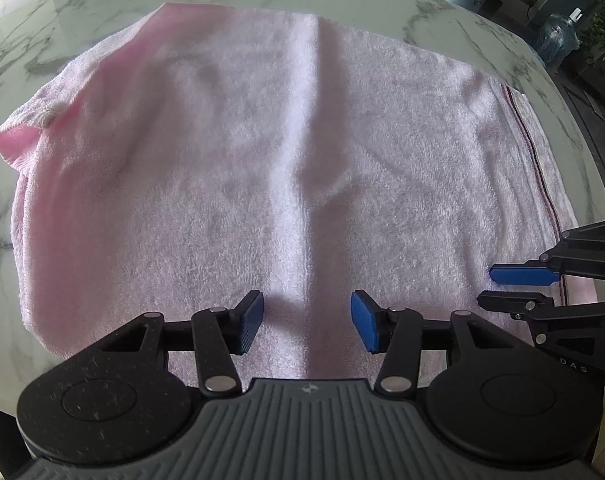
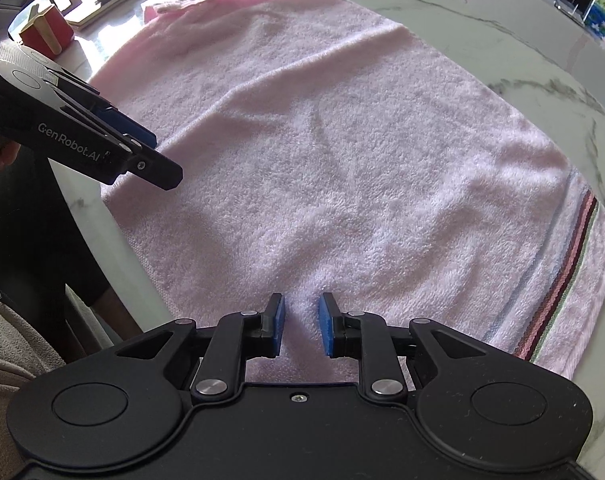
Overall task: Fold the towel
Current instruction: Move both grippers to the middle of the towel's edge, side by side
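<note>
A pale pink terry towel [image 1: 286, 168] lies spread on a white marble table [image 1: 102, 8] with grey veins, its looped pile soft and finely nubbed. Long shallow creases run across the cloth, and one raised ridge crosses its middle from the near edge to the far edge. At the towel's far left corner the cloth is turned over in a small rumpled flap. Along the towel's right end runs a flat woven band [image 2: 558, 280] of thin stripes in pink, dark red, green and grey.

The left gripper [image 1: 306, 322] hangs over the towel's near edge, its jaws spread wide with nothing between them; the blue ribbed pads [image 1: 251, 320] are rectangular on black hinged links. The right gripper [image 2: 301, 330] sits at the near edge closer to the striped band, jaws partly apart, a narrow strip of pile showing between them, not pinched.
</note>
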The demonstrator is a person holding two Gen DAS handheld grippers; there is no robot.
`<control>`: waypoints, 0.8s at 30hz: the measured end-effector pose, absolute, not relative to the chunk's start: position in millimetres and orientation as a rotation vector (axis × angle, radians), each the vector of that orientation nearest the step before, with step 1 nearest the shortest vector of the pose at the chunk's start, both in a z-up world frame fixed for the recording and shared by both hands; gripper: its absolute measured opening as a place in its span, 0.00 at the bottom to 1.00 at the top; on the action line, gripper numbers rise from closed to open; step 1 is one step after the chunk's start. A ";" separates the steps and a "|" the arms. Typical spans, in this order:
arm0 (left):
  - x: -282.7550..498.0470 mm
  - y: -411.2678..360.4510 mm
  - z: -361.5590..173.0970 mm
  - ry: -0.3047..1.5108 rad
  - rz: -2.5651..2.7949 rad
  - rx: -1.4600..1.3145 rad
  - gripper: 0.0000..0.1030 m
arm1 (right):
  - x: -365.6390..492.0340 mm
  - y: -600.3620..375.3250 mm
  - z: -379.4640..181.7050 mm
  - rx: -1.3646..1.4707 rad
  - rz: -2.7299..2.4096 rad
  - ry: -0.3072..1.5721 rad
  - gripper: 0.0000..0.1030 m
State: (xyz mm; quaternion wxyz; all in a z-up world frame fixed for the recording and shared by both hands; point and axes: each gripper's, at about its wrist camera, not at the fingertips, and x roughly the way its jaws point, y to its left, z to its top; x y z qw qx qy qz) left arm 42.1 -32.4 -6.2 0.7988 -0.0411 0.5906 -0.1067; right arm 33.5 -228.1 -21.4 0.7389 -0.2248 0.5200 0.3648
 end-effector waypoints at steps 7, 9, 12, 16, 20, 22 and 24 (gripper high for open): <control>43.5 -35.0 -4.6 1.268 -0.253 -0.067 0.38 | 31.1 -227.4 -19.4 -0.485 0.821 1.147 0.20; 44.6 -33.7 -4.6 1.269 -0.256 -0.073 0.30 | 30.8 -227.4 -19.3 -0.480 0.828 1.148 0.22; 46.3 -30.4 -3.4 1.262 -0.238 -0.082 0.22 | 32.3 -230.0 -18.5 -0.470 0.833 1.150 0.22; 46.8 -30.1 3.4 1.221 -0.194 -0.050 0.33 | 32.6 -230.6 -17.2 -0.472 0.835 1.151 0.22; 45.6 -35.2 2.8 1.219 -0.193 -0.008 0.38 | 32.3 -230.3 -17.2 -0.477 0.836 1.153 0.22; 44.3 -37.2 -1.0 1.231 -0.201 0.007 0.37 | 32.3 -230.8 -17.6 -0.473 0.836 1.154 0.22; 41.7 -41.0 -6.0 1.240 -0.203 0.043 0.35 | 32.2 -231.0 -17.9 -0.469 0.836 1.155 0.22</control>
